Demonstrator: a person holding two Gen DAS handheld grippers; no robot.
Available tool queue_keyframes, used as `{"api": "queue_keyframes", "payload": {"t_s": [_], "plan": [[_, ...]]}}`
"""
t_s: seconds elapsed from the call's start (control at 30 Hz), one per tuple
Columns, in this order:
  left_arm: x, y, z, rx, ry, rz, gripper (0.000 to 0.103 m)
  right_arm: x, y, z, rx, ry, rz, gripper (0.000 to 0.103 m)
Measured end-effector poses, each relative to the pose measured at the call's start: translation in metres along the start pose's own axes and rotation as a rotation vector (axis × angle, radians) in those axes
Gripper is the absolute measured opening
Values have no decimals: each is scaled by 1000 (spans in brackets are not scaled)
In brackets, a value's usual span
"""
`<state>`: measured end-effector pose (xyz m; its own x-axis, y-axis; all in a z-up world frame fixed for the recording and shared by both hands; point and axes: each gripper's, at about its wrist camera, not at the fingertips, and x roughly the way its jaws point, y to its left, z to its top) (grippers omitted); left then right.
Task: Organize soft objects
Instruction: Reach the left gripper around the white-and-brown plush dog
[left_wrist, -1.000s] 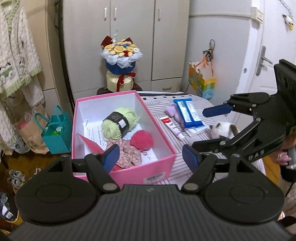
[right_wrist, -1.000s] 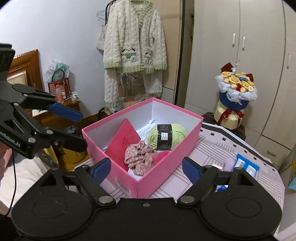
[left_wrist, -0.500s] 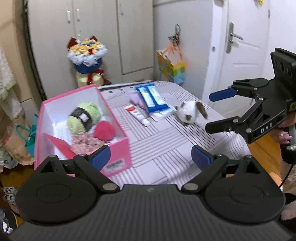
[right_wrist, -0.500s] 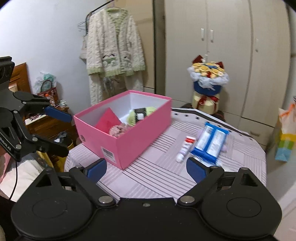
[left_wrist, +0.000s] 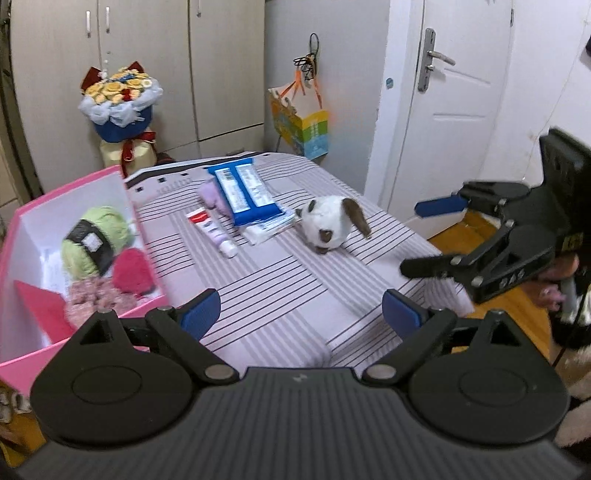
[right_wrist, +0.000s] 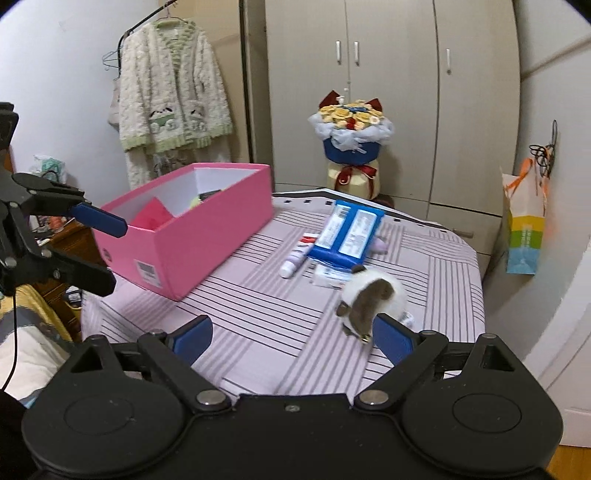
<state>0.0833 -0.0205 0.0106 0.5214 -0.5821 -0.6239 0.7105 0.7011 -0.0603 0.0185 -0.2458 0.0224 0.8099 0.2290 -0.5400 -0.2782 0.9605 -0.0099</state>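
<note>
Both grippers swinging away from pink box toward plush toy. Left gripper fingers spreading wide, gripping nothing; toy lying well ahead. Right gripper fingers also spread, empty; toy sitting just beyond right fingertip.

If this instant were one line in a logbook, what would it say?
left gripper: open, empty | right gripper: open, empty | white-and-brown plush toy: on striped tablecloth | pink cardboard box: holds green yarn ball
</note>
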Motion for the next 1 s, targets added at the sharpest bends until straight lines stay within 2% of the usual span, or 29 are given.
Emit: {"api": "queue_keyframes", "payload": {"t_s": [0.23, 0.43, 0.6, 0.73, 0.83, 1.0], "plan": [[40, -3, 4, -38, -40, -55, 95, 21, -16, -13, -31, -82, -60, 96], [72, 1, 10, -55, -76, -66, 93, 39, -38, -18, 31, -148, -75, 96], [102, 11, 12, -134, -72, -116, 92, 68, -42, -25, 46, -82, -75, 96], [127, 17, 12, -191, -101, -156, 91, 87, -40, -31, 39, -77, -155, 96], [141, 15, 12, -201, -139, -148, 90, 96, -43, -31, 49, -78, -190, 96], [163, 8, 15, -178, -193, -94, 90, 110, -57, -25, 102, -49, -180, 96]]}}
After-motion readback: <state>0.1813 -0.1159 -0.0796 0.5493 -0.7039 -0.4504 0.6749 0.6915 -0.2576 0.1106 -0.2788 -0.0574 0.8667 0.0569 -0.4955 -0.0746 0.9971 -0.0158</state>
